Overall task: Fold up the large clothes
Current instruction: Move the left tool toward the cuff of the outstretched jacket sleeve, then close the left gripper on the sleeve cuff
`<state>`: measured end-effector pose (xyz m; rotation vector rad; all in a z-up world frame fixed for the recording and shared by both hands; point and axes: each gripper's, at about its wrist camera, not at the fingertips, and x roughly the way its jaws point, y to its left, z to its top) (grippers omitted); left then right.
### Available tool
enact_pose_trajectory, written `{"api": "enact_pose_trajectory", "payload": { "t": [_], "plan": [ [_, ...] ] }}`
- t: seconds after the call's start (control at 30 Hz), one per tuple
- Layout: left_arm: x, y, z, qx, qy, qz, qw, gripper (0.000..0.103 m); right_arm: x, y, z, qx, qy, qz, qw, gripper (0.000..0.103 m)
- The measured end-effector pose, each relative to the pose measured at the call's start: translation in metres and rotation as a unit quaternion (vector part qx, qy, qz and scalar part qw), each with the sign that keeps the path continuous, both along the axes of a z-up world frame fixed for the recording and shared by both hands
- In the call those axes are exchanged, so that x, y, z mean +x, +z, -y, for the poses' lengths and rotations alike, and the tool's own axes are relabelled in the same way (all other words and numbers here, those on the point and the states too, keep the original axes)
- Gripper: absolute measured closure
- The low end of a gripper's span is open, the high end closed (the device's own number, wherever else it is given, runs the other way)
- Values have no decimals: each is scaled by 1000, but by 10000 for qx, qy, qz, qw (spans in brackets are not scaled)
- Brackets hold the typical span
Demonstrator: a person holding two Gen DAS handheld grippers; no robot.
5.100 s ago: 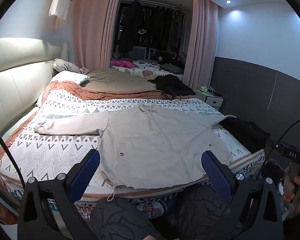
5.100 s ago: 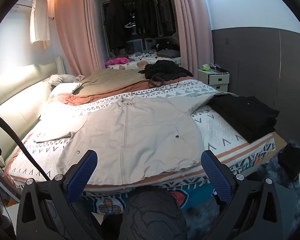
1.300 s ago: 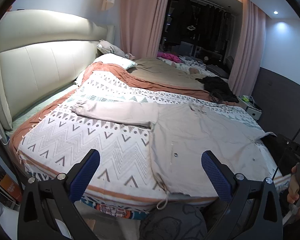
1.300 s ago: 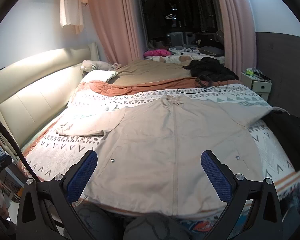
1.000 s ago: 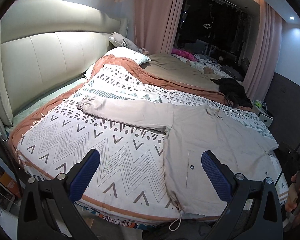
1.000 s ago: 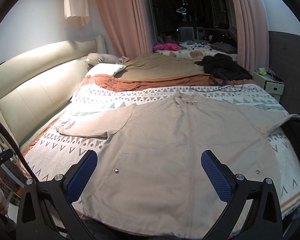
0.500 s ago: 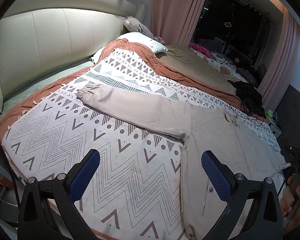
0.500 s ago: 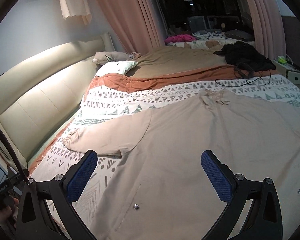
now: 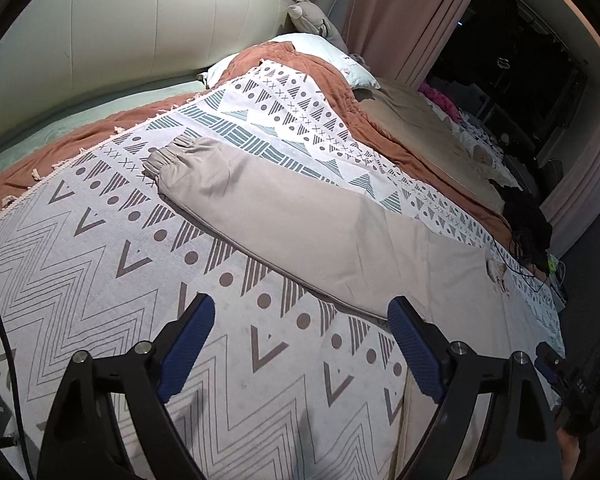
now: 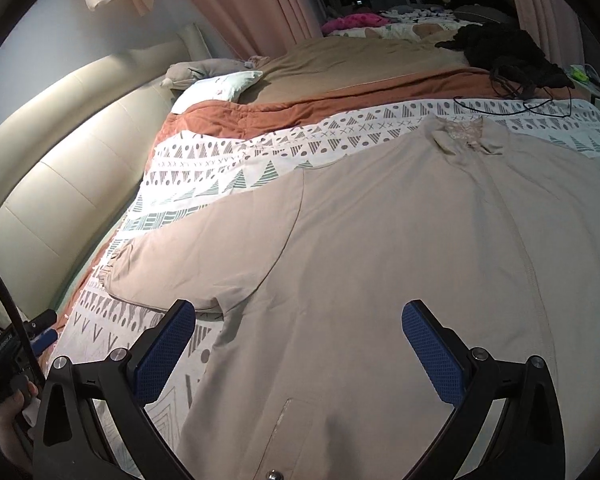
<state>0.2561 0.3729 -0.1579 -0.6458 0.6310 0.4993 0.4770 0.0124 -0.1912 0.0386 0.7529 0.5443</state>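
A large beige jacket [image 10: 400,248] lies flat, front up, on the patterned bedspread [image 9: 112,264]. Its left sleeve [image 9: 268,208] stretches out towards the headboard, cuff [image 9: 168,156] at the far end. My left gripper [image 9: 300,336] hovers over the bedspread just short of the sleeve's lower edge; its jaws are closing with nothing between them. My right gripper [image 10: 296,336] stands open over the jacket's chest near the armpit [image 10: 224,304], and it holds nothing.
A padded cream headboard [image 9: 120,32] runs along the left. Pillows [image 10: 216,84] and a rust-coloured blanket [image 10: 300,108] lie beyond the jacket. A black garment with a cable [image 10: 508,60] sits at the far right. Pink curtains [image 10: 252,4] hang at the back.
Both grippers have moved left and down, closer to the bed. The sleeve now fills the left wrist view and the armpit the right. The left jaws stand narrower than before.
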Motion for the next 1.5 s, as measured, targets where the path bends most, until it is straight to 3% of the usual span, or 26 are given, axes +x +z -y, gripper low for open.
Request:
{"api": "enact_pose_trajectory", "payload": {
  "t": [0.2,0.4,0.47,0.67,0.77,0.87,0.97,1.03,1.17,1.5],
  "plan": [
    [29,-29,-51,-220,172,-177,9995,29,47,-17,-44,-243,67,-210,9995,3],
    [48,-55,-100,-324,419,-386,9978,30,79,-42,-64,-330,77,-518,9981,17],
    [55,-65,-115,-364,512,-451,9970,35,91,-52,-71,-319,79,-663,9973,27],
    [74,-95,-152,-449,740,-818,9929,38,118,-78,-92,-509,121,-912,9945,40],
    [81,-106,-165,-411,898,-959,9905,40,127,-91,-102,-594,153,-1074,9923,41],
    [90,-111,-176,-208,1028,-1118,9882,54,130,-97,-113,-738,201,-1070,9913,41],
    [96,-109,-185,-309,1035,-1084,9882,84,128,-98,-122,-755,334,-1058,9910,41],
    [95,-102,-188,-375,1069,-968,9888,94,125,-98,-127,-688,495,-1114,9902,41],
    [95,-67,-178,-170,905,-695,9933,96,124,-102,-129,-660,713,-1207,9879,41],
    [113,75,-118,547,-28,115,9984,97,110,-112,-161,-1351,806,-852,9839,41]
  ]
}}
